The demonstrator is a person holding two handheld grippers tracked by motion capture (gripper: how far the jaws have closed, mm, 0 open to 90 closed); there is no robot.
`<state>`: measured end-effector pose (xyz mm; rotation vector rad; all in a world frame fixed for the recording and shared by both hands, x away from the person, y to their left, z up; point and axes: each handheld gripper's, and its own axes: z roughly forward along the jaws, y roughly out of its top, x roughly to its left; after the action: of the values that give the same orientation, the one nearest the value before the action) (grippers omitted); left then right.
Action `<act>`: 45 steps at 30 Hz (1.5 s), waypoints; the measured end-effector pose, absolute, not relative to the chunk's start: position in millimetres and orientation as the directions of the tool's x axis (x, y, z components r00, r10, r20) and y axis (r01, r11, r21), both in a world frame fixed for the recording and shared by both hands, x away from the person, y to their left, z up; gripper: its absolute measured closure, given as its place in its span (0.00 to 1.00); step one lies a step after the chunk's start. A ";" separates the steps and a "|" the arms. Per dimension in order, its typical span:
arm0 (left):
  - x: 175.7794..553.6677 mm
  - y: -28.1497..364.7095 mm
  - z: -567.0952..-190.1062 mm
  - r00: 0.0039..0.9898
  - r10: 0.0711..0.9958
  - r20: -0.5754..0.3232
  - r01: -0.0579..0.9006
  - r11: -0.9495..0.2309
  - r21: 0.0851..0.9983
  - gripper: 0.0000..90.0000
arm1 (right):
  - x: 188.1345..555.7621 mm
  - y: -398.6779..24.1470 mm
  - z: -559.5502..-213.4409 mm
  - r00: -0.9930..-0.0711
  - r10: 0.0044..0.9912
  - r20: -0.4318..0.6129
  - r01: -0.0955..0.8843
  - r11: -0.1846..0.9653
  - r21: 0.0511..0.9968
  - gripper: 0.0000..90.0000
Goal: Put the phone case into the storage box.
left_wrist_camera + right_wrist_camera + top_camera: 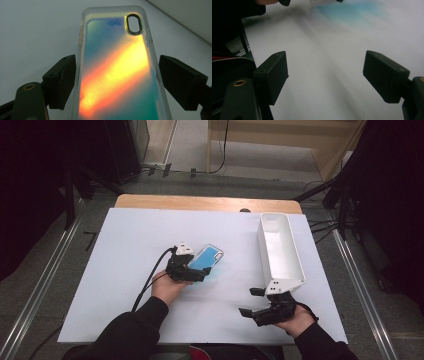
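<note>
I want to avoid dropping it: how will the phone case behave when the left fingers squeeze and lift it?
The phone case looks thin and empty, so probably light. Its clear rim may flex under pressure. The glossy surface could slip against the fingers, which flank it.

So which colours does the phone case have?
The phone case is clear-edged with blue-green, orange and yellow iridescent bands, best seen in the left gripper view.

bare white board left and centre – tall white bin blocks right edge
</note>
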<state>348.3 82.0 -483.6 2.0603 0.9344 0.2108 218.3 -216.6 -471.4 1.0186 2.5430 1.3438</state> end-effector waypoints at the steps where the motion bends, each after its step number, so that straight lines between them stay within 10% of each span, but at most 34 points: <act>1: 348.2 83.2 -481.7 0.703 0.685 -0.190 0.551 -0.355 0.755 0.19 | 218.3 -216.5 -471.4 -0.773 0.595 0.218 0.515 0.390 0.763 0.21; 45: 317.2 111.2 -466.6 0.564 0.707 -0.427 0.603 0.001 0.798 0.19 | 232.2 -189.2 -444.7 -0.742 0.633 0.221 0.519 0.334 0.787 0.20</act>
<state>317.2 111.2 -466.6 1.6808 1.1066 0.1165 232.2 -189.2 -444.7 1.0686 2.4618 1.3784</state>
